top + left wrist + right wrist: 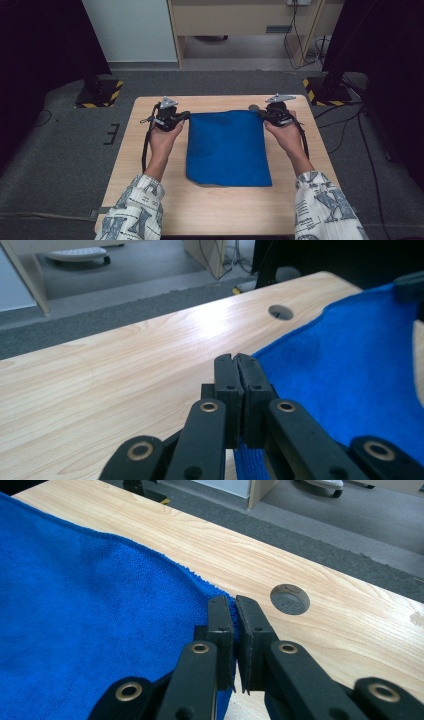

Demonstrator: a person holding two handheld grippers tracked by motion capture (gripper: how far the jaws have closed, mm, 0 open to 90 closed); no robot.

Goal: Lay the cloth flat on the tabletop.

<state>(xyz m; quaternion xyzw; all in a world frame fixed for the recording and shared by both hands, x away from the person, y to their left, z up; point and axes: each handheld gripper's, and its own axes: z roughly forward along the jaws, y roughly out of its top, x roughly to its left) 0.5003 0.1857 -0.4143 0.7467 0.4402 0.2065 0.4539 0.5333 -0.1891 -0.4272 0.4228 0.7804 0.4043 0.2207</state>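
A blue cloth lies flat on the wooden table, roughly square, its far edge stretched between the two grippers. My left gripper is shut on the cloth's far left corner; in the left gripper view the jaws meet on the blue cloth. My right gripper pinches the far right corner, with the blue cloth edge caught between the nearly closed jaws of that gripper.
A round cable hole sits in the table just beyond the right gripper, and the same hole appears far off in the left gripper view. Grey carpet surrounds the table. Black stands with yellow-striped bases flank the far corners.
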